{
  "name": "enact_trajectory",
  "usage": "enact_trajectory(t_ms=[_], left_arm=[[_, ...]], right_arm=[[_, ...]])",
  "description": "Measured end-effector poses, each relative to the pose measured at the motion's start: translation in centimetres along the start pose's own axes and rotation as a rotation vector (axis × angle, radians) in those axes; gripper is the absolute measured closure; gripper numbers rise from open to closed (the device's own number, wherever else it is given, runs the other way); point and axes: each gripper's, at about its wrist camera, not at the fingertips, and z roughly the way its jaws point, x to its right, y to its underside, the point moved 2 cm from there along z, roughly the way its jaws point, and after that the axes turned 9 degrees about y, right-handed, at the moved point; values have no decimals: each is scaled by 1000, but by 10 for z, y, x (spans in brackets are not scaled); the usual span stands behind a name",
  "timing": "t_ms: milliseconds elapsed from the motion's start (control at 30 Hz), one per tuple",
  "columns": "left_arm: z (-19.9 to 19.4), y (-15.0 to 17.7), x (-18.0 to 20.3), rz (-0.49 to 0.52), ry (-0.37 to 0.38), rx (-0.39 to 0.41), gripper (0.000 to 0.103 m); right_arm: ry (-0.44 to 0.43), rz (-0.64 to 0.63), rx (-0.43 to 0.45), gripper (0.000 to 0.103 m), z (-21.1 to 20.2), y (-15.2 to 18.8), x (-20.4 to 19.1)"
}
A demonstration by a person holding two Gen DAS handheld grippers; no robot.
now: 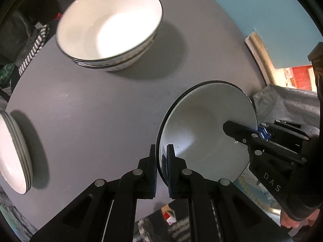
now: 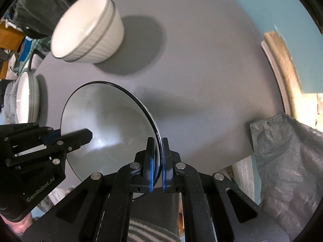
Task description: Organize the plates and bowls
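A white bowl with a black rim hangs tilted over the near edge of the round grey table. My left gripper is shut on its left rim. On the opposite rim, my right gripper is shut as well. A stack of white black-rimmed bowls stands at the far side of the table. Another stack of white dishes sits at the table's left edge.
A crumpled grey plastic sheet lies just off the table's right edge. Beyond it a pale wooden piece lies on the teal floor. Striped cloth and dark clutter crowd the far left.
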Motion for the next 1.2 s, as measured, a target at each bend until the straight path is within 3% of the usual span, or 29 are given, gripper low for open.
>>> enact_trajectory(t_ms=[233, 300, 533, 700, 1200], left_arm=[[-37, 6, -5, 3, -8, 47, 95], [-29, 3, 10, -8, -5, 59, 94], [-49, -10, 0, -33, -7, 104, 95], [-63, -24, -14, -60, -8, 131, 95], [-82, -71, -50, -154, -29, 185, 94]], right_arm=[[-3, -44, 30, 98, -26, -11, -7], [-7, -49, 40, 98, -34, -16, -8], [-9, -87, 70, 97, -57, -41, -16], [-1, -128, 88, 97, -52, -41, -32], [-5, -204, 88, 97, -51, -111, -57]])
